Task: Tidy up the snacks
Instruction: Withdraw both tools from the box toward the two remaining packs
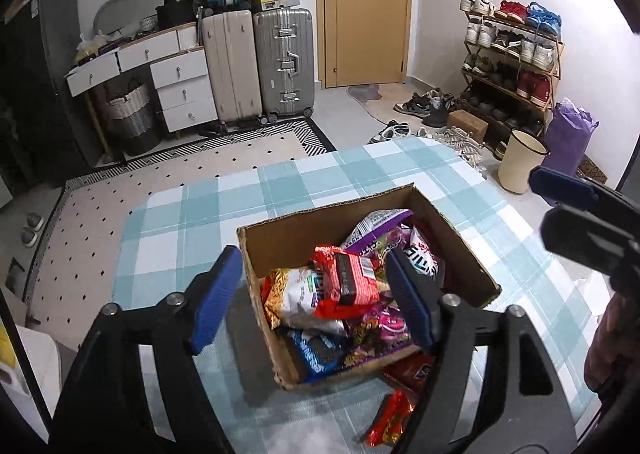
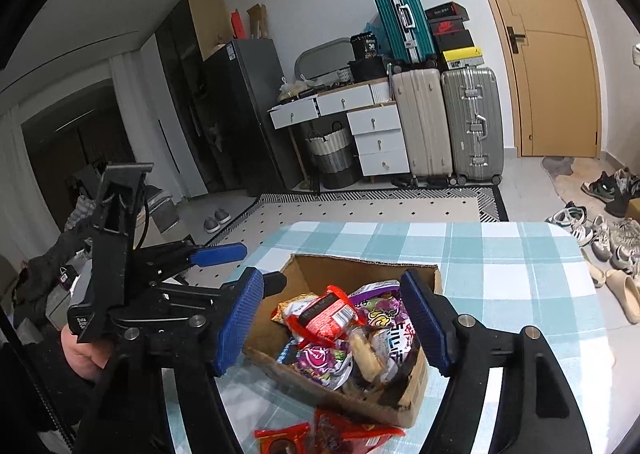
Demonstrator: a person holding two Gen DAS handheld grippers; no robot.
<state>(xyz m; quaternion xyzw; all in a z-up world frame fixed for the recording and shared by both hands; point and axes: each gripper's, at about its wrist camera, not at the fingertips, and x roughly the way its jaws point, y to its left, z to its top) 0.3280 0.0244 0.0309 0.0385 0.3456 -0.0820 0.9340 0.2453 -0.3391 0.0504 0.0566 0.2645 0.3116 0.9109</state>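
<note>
An open cardboard box (image 1: 320, 214) (image 2: 360, 263) stands on the teal checked tablecloth (image 1: 180, 222) (image 2: 500, 262), filled with several snack packets. A red packet (image 1: 352, 278) (image 2: 328, 314) lies on top, beside a purple one (image 1: 384, 230) (image 2: 380, 310). My left gripper (image 1: 314, 294) is open above the box's left side, with one finger outside the wall and nothing held. My right gripper (image 2: 334, 318) is open over the box, empty. Each gripper also shows at the edge of the other's view. Loose red packets (image 1: 394, 414) (image 2: 288, 440) lie on the cloth in front of the box.
Beyond the table are a patterned rug (image 1: 240, 158), suitcases (image 1: 256, 66), a white drawer unit (image 1: 180, 86) and a wooden door (image 1: 364, 10). To the right on the floor stand a shoe rack (image 1: 516, 62), a cream bin (image 1: 520, 162) and loose shoes (image 2: 608, 246).
</note>
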